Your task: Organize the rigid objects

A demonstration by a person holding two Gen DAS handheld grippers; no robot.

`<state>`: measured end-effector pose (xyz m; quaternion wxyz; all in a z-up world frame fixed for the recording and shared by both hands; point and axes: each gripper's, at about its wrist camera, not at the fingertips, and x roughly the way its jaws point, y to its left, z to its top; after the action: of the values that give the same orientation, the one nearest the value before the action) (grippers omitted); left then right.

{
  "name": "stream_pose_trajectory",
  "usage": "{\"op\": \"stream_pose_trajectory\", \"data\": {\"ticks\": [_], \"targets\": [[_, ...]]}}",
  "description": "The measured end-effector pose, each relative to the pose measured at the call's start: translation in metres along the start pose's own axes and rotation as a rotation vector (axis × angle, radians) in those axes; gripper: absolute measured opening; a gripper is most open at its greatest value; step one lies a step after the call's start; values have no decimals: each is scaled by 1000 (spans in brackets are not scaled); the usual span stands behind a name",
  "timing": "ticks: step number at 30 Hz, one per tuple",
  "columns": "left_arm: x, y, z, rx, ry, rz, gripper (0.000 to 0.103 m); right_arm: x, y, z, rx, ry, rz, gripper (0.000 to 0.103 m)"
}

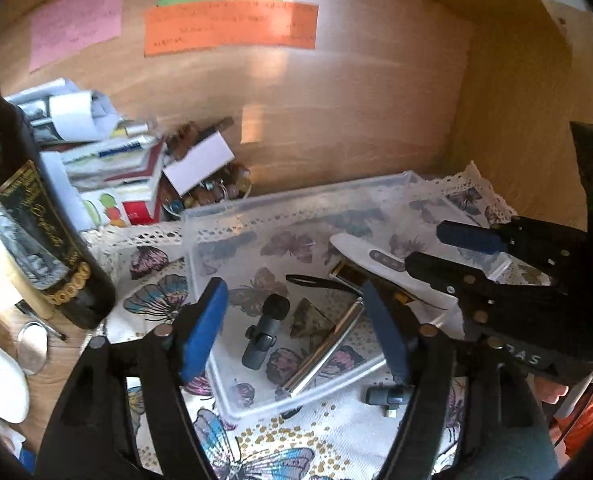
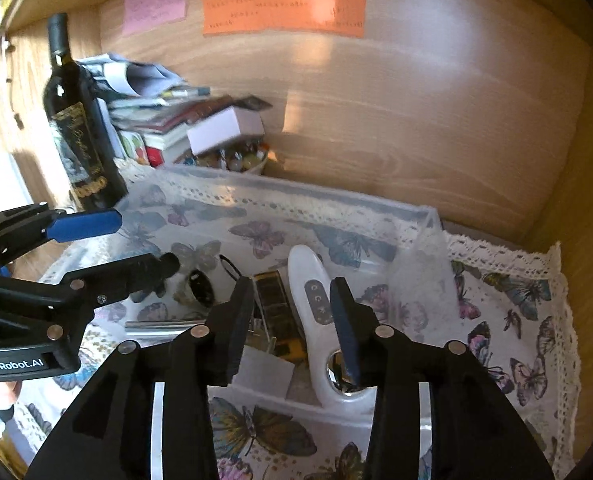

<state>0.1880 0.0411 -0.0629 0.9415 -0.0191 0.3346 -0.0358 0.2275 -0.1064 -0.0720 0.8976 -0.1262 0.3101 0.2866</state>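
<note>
A clear plastic tray (image 1: 256, 204) (image 2: 428, 216) sits on a butterfly cloth. In it lie a small black microphone (image 1: 264, 332), a metal rod (image 1: 324, 352), a brownish block (image 1: 310, 318), a gold-and-black box (image 2: 274, 300) and a white handheld device with buttons (image 2: 316, 300) (image 1: 376, 258). My left gripper (image 1: 296, 320) is open above the tray's near side, empty. My right gripper (image 2: 292, 320) is open above the white device, empty; it also shows in the left wrist view (image 1: 428, 248). A small dark adapter (image 1: 388, 396) lies on the cloth outside the tray.
A dark wine bottle (image 1: 44, 248) (image 2: 80, 132) stands left of the tray. Stacked books and papers (image 1: 108, 160) and a bowl of beads (image 2: 236, 160) sit behind it. Wooden walls with coloured notes (image 1: 232, 28) close the back and right.
</note>
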Motion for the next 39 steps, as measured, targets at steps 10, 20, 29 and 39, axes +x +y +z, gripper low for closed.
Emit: {"op": "stream_pose_trajectory", "data": {"ticks": [10, 20, 29, 39], "targets": [[-44, 7, -16, -20, -50, 16, 93, -44, 22, -21, -73, -52, 29, 42], [-57, 14, -57, -10, 1, 49, 99, -23, 47, -59, -112, 64, 96, 47], [-58, 7, -91, 25, 71, 58, 99, 25, 59, -64, -157, 242, 123, 47], [-43, -26, -112, 76, 161, -46, 99, 3, 46, -73, -98, 197, 113, 24]]}}
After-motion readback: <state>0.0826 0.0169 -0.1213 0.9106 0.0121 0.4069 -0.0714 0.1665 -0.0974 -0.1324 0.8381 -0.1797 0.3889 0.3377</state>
